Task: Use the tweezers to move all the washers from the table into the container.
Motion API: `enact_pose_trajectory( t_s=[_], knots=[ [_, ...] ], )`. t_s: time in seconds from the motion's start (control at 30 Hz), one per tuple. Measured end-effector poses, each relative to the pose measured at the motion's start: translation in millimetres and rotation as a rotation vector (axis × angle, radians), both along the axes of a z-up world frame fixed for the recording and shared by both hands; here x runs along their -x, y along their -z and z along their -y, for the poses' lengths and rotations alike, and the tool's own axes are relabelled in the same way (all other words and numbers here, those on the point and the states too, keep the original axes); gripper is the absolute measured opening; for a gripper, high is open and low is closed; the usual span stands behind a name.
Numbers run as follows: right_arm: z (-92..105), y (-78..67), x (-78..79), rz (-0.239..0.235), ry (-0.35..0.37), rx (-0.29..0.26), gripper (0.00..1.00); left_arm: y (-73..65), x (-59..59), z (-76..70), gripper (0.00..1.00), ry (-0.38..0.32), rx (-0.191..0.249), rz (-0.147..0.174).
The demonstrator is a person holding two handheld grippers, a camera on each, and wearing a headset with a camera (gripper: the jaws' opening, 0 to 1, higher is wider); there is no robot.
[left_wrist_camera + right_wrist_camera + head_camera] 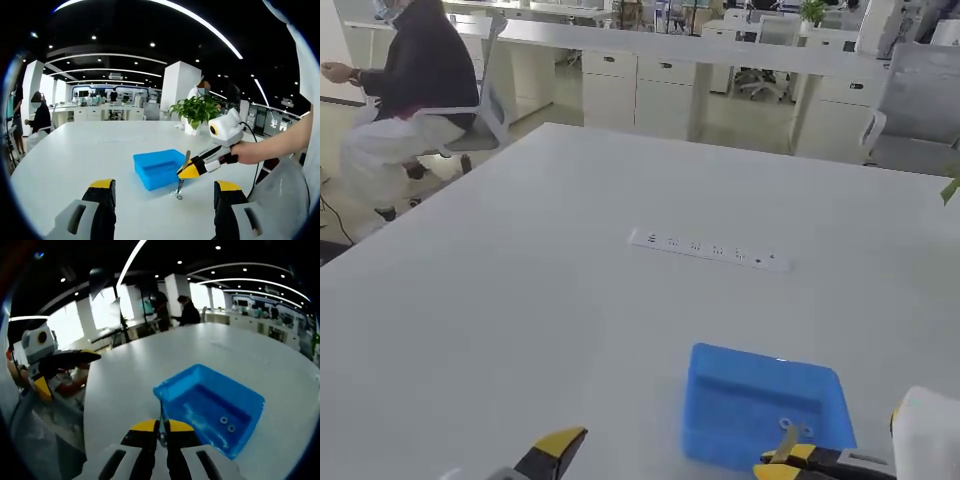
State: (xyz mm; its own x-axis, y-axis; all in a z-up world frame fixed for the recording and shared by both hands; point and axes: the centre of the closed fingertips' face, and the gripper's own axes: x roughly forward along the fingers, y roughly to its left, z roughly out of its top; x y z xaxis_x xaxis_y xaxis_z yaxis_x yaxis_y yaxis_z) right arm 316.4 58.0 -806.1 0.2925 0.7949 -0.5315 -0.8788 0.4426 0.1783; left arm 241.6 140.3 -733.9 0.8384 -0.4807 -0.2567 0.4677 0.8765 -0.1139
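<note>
A blue container [765, 400] stands on the white table, and two washers [227, 424] lie inside it. My right gripper [161, 427] is shut on thin metal tweezers [184, 172], which point down beside the container [159, 169]. At the tweezers' tip a small washer [178, 196] sits at the table surface just outside the container wall. I cannot tell whether the tweezers pinch it. My left gripper [165, 202] is open with nothing between its fingers, a little way from the container; one yellow fingertip [560, 443] shows at the table's front.
A white power strip [708, 249] lies mid-table beyond the container. A potted plant [196, 112] stands at the far table edge. A person sits on a chair [405, 90] past the table's left corner. Desks and cabinets [650, 85] line the background.
</note>
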Motion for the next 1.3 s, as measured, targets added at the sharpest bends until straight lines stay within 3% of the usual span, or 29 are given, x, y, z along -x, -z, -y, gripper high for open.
enact_pose_trajectory(
  t_s=[0.4,0.73,1.07,1.17,1.3],
  knots=[
    [5.3,2.9,15.0,-0.009,-0.054,0.06,0.03,2.4,1.1,2.7,0.82,0.013,0.003,-0.018],
    [-9.4,5.7,15.1,0.053,-0.153,0.189,0.04,4.4,1.0,1.4,0.81,0.009,-0.009,-0.022],
    [-28.2,6.3,15.1,0.066,-0.189,0.223,0.03,4.6,0.7,0.1,0.8,0.004,-0.014,-0.02],
    [-32.2,6.0,13.7,0.053,-0.142,0.183,0.03,4.5,0.6,-0.3,0.8,0.002,-0.014,-0.02],
    [-32.9,5.6,11.4,0.056,-0.123,0.174,0.03,3.7,0.4,0.0,0.8,0.004,-0.009,-0.016]
  ],
)
